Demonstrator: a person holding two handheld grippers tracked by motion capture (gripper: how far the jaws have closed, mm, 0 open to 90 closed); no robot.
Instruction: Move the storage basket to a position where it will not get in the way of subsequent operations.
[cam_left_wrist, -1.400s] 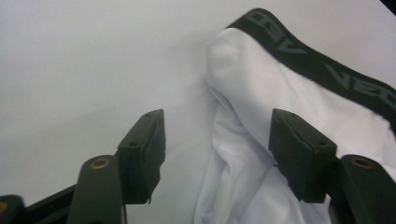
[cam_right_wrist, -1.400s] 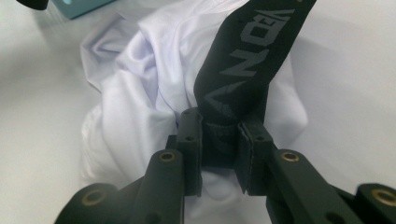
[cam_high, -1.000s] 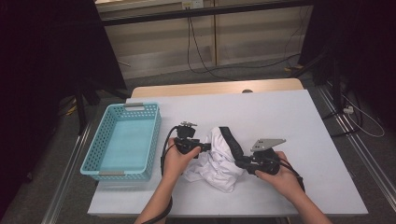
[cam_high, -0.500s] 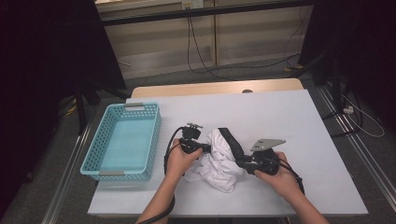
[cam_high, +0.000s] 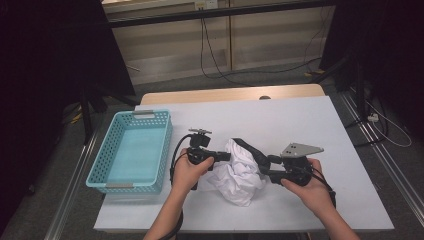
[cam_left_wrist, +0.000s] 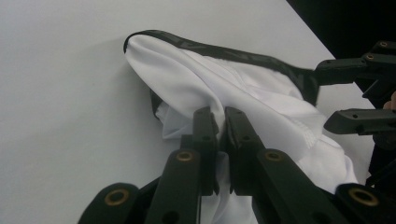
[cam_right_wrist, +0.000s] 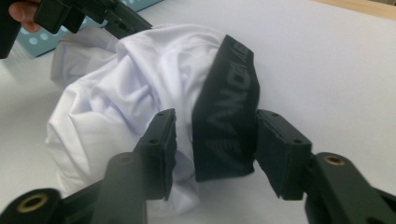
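White garment (cam_high: 239, 172) with black waistband (cam_right_wrist: 228, 112), crumpled at table (cam_high: 310, 120) centre, 3 o'clock of basket (cam_high: 131, 150). Soft, light, slippery; grab band. Left gripper (cam_left_wrist: 219, 140) jaws clamped on fabric fold. Right gripper (cam_right_wrist: 215, 149) jaws just been opening, band between, loose.

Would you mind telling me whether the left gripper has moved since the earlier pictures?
Yes. The left gripper has shifted slightly right, away from the blue basket, and its jaws have just closed on the white garment.
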